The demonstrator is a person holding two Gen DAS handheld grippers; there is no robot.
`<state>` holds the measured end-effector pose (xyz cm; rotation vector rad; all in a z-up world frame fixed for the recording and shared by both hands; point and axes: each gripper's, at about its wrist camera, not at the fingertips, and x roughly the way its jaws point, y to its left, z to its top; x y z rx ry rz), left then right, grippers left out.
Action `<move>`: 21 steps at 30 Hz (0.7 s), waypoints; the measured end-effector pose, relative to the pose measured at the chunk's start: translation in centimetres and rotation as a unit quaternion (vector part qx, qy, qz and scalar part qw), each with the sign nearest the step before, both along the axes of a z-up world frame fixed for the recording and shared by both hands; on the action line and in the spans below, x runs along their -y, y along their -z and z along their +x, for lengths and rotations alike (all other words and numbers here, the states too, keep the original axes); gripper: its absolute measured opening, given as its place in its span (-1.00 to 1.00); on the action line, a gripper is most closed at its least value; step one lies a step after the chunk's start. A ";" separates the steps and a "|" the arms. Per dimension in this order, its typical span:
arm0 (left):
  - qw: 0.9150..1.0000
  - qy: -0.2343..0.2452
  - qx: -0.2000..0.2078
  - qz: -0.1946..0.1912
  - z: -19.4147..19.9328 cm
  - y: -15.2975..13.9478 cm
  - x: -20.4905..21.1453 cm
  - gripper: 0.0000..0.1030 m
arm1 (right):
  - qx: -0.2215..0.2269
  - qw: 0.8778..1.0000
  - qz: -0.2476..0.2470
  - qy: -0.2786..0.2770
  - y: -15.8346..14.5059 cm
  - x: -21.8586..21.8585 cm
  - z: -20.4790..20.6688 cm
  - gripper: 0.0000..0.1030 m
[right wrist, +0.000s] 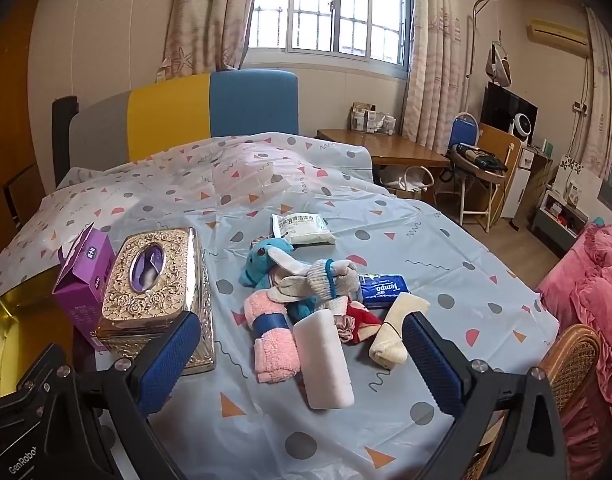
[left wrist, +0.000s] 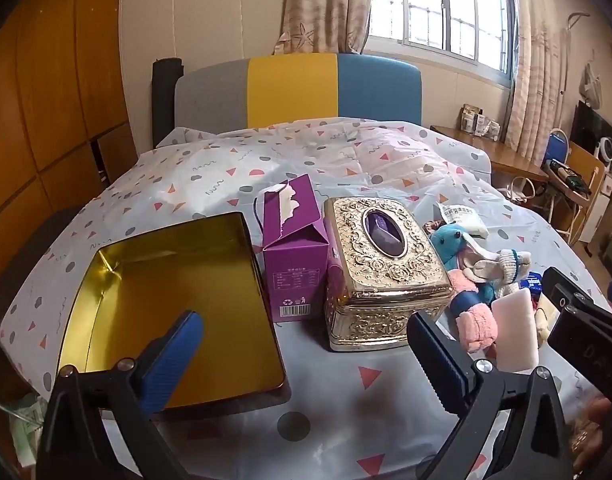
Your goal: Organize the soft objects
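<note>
A heap of soft things lies on the patterned bed cover: a blue plush toy [right wrist: 266,258], a pale plush rabbit [right wrist: 326,280], a rolled pink towel [right wrist: 272,334], a white sponge block [right wrist: 326,360] and a cream cloth roll [right wrist: 396,330]. My right gripper [right wrist: 302,364] hovers open just short of the heap, with the sponge block between its fingers but untouched. My left gripper [left wrist: 306,356] stands open over the bare cover, in front of the gold tissue box [left wrist: 382,264] and the open gold tin [left wrist: 170,312]. The pink towel [left wrist: 476,320] and sponge block [left wrist: 514,328] show at its right.
A purple carton [left wrist: 294,248] stands between tin and tissue box. A wet-wipe pack [right wrist: 304,230] and a blue tissue pack [right wrist: 384,290] lie by the heap. A wicker chair [right wrist: 570,364] and pink bedding [right wrist: 594,300] sit off the bed's right edge.
</note>
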<state>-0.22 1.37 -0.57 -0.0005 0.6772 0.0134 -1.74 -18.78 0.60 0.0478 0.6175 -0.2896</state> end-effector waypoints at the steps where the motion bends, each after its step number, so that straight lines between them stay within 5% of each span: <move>1: 1.000 0.000 -0.001 0.000 0.0 0.0 0.0 0.99 | -0.001 1.000 0.000 0.000 0.1 0.0 0.0 1.00; 21: 1.000 -0.001 -0.010 -0.001 -0.1 0.5 -0.2 0.99 | -0.014 1.000 0.000 -0.005 0.5 -0.2 0.4 1.00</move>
